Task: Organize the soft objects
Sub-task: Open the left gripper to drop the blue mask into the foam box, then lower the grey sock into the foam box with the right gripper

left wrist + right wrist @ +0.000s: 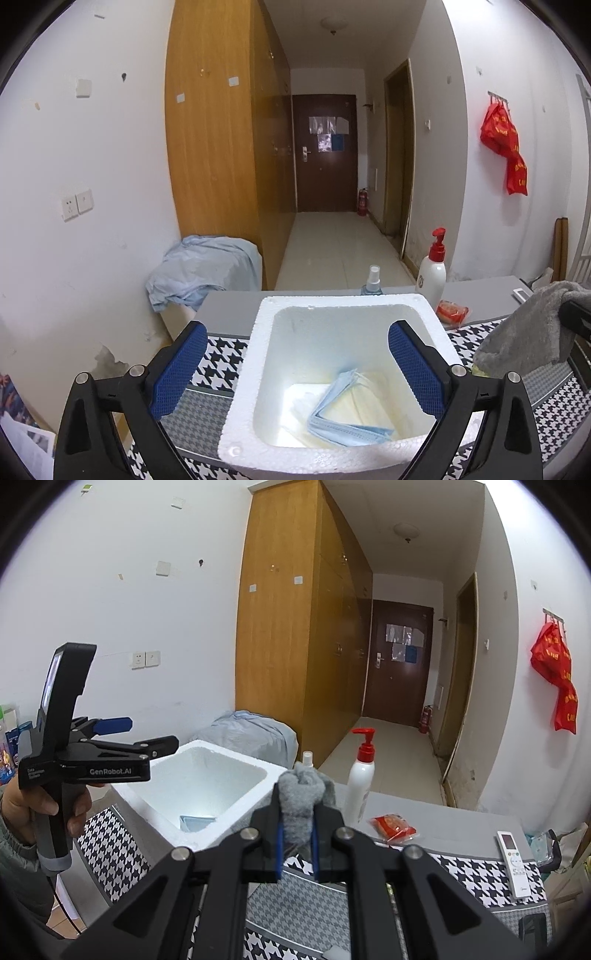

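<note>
Grey fleece cloth [303, 790], limp and light, sat bunched in my right gripper [298, 843]; left gripper [295, 369] gaped wide over the white foam box [258, 373], empty.

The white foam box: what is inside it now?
Inside the white foam box lie folded blue face masks on a pale yellowish lining. Whatever lies under the masks is covered, and the near wall hides part of the bottom.
</note>
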`<state>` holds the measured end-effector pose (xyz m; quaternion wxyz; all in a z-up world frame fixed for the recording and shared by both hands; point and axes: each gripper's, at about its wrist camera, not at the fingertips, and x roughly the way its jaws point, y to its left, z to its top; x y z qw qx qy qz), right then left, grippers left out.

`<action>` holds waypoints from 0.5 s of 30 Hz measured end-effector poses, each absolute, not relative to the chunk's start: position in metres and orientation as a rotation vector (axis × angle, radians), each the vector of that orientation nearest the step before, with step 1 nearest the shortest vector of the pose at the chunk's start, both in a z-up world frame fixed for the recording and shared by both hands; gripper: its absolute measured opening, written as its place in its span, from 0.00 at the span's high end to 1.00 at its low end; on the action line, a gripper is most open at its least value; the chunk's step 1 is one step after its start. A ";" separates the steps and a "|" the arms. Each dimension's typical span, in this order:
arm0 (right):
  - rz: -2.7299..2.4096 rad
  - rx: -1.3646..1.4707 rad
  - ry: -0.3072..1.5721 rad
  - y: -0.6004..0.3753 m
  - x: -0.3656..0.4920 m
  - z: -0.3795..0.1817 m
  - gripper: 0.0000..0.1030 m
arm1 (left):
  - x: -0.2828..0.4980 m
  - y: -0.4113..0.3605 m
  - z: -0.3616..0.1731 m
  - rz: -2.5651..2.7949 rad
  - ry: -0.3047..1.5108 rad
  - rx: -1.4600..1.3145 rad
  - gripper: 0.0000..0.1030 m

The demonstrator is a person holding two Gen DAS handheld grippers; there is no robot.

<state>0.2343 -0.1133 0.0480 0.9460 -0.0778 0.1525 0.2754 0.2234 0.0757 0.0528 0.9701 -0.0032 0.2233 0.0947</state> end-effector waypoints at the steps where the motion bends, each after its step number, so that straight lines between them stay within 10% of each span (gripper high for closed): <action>1: 0.562 -0.163 0.308 -0.112 0.234 0.049 0.86 | 0.223 0.077 0.053 0.194 0.449 -0.008 0.04; 15: 0.552 -0.198 0.282 -0.094 0.231 0.064 0.86 | 0.207 0.083 0.059 0.196 0.421 0.009 0.03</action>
